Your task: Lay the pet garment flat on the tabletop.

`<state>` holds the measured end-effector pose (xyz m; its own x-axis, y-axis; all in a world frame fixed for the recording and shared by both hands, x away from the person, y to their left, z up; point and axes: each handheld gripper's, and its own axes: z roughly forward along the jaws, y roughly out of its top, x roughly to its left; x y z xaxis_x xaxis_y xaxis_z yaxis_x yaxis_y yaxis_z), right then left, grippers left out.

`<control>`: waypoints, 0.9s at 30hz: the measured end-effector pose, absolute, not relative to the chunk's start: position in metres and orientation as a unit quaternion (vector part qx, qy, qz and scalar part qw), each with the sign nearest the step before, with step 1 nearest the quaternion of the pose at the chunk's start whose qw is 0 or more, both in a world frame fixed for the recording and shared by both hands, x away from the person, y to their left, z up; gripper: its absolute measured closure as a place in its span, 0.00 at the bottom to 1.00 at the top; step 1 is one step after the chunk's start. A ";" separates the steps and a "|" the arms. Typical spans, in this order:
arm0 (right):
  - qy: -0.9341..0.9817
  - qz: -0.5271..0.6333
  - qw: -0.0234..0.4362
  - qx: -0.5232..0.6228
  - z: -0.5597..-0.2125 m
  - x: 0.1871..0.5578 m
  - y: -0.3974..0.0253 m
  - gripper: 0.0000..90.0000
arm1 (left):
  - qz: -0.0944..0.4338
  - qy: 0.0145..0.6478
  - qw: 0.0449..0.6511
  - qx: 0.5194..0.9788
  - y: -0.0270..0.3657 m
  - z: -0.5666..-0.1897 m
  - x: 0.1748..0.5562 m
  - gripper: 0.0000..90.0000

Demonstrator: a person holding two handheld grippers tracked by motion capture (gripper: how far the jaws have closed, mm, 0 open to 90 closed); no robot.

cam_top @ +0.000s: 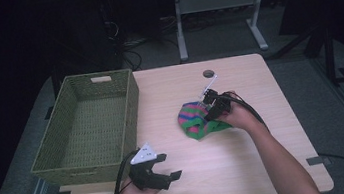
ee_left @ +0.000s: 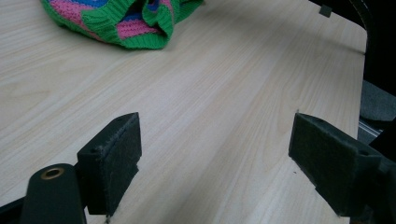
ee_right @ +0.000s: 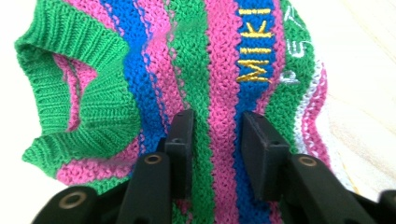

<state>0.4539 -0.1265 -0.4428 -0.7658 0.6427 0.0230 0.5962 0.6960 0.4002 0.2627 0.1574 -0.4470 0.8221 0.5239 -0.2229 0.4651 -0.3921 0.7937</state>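
A small knitted sweater [cam_top: 194, 120] in green, pink and blue stripes lies crumpled on the middle of the wooden table [cam_top: 230, 170]. My right gripper [cam_top: 208, 108] reaches onto its right side. In the right gripper view the jaws [ee_right: 215, 119] stand close together, pinching a fold of the sweater [ee_right: 215, 70] beside yellow stitched letters. My left gripper [cam_top: 170, 166] rests near the table's front edge, jaws wide apart, holding nothing. In the left gripper view the gripper [ee_left: 215, 140] faces bare wood, with the sweater [ee_left: 116, 21] farther off at the top left.
A green woven basket [cam_top: 132, 117], with nothing inside, stands on the table's left side, just behind my left gripper. A round cable hole [cam_top: 208, 73] sits near the table's far edge. Table legs and cables stand on the dark floor beyond.
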 end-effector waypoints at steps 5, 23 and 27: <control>0.918 0.190 0.060 0.342 -0.442 0.455 -0.125 0.81 | 0.034 0.293 0.461 0.837 0.157 -0.447 0.262 0.19; 0.905 0.207 0.042 0.370 -0.439 0.457 -0.131 0.90 | 0.035 0.295 0.463 0.835 0.160 -0.446 0.262 0.19; 0.902 0.222 0.039 0.369 -0.434 0.456 -0.134 0.90 | 0.036 0.294 0.461 0.836 0.160 -0.446 0.263 0.19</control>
